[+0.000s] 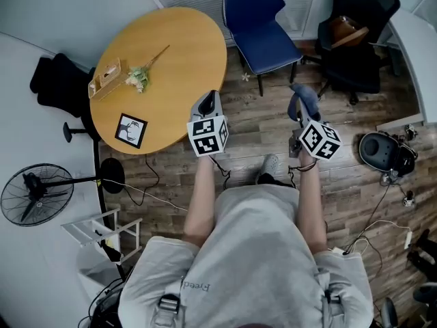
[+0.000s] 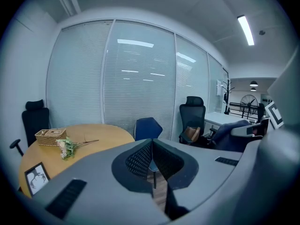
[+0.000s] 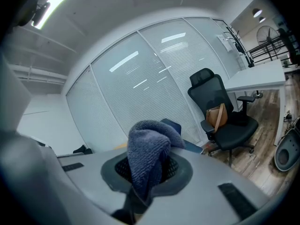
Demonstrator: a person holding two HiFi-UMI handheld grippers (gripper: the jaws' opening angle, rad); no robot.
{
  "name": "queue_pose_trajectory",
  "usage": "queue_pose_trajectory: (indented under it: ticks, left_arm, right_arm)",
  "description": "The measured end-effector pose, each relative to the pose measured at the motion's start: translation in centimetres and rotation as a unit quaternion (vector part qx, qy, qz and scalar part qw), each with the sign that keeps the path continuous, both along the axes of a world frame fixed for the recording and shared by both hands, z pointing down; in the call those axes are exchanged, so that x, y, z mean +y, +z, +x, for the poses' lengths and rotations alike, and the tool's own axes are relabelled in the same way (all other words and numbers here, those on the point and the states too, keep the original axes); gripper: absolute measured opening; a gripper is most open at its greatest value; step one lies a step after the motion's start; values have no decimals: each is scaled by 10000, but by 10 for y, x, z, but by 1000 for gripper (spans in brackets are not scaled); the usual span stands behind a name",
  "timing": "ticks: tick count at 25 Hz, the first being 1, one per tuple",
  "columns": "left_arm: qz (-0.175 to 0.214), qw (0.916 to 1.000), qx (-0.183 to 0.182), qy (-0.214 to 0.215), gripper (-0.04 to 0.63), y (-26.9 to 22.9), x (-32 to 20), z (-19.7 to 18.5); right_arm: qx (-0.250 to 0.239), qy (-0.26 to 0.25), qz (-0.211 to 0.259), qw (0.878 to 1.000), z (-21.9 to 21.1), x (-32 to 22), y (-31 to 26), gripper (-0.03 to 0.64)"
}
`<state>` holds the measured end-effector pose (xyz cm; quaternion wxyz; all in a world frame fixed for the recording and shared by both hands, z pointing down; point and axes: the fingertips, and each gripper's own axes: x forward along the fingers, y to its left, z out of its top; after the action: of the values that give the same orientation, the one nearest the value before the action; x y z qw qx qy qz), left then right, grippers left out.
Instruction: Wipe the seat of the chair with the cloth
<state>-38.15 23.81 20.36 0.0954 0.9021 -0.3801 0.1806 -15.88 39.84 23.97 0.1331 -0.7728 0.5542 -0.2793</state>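
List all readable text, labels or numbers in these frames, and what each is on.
"Preed": on the person's grey shirt, head view. It is small and runs into a fold, so the reading is uncertain.
Left marker cube and right marker cube: black-and-white square patterns only, no letters or numbers.
Framed picture on the round table: any print is too small to read.
Both gripper views: no text.

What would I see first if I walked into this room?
Probably the big round wooden table at the head view's upper left, with flowers lying on it. Next comes the blue chair to its right. Then there's the fuzzy blue cloth bunched between the jaws of the right gripper.
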Motion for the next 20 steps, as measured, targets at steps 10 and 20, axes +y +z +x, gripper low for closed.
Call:
queue_pose_trajectory:
  ticks: [10,20]
  left_arm:
    - [90,9999,36,-46,28,5,-12,47]
    - [132,9999,-62,-24,28,14,-10,70]
  right_arm:
    - [65,-358,-1,9993,41,-22,5,49]
    - [-55,-185,-141,9997,72,-4,23,49]
